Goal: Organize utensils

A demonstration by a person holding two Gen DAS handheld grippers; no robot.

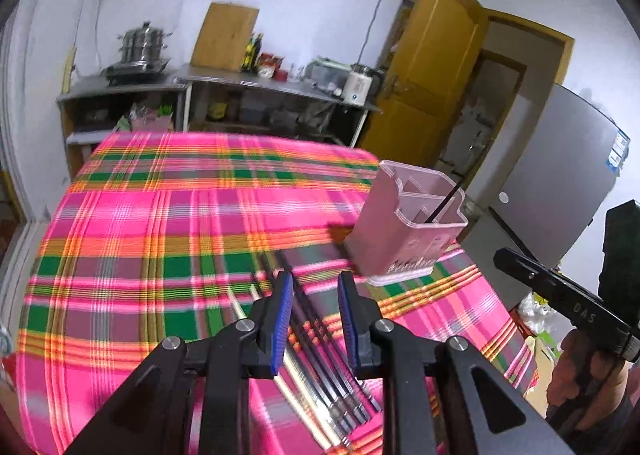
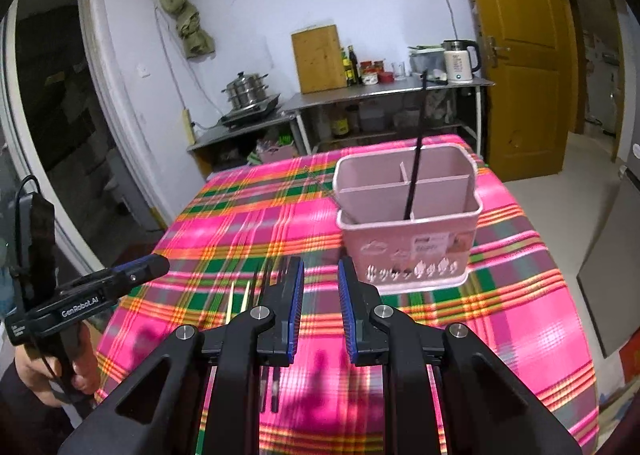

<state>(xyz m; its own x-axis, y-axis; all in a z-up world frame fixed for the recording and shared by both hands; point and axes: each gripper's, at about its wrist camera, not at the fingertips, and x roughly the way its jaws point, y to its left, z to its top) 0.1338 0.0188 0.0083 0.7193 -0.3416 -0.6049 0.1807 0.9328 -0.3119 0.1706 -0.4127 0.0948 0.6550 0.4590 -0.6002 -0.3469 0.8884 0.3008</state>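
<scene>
A pink divided utensil holder (image 1: 400, 231) (image 2: 408, 243) stands on the plaid tablecloth (image 1: 160, 215) near its right edge. One black chopstick (image 1: 444, 203) (image 2: 414, 175) leans in it. Several dark chopsticks (image 1: 320, 339) (image 2: 268, 279) and pale wooden ones (image 1: 240, 311) (image 2: 240, 299) lie loose on the cloth. My left gripper (image 1: 315, 279) (image 2: 158, 265) hovers over the dark chopsticks, jaws apart and gripping nothing. My right gripper (image 2: 321, 265) (image 1: 504, 255) hangs in front of the holder, jaws apart with nothing between them.
Behind the table, a steel counter (image 2: 384, 91) carries a steamer pot (image 2: 246, 89), a wooden board, bottles and a kettle (image 2: 460, 61). A yellow door (image 2: 520, 55) stands at the right. A grey fridge (image 1: 560, 175) is beside the table's right edge.
</scene>
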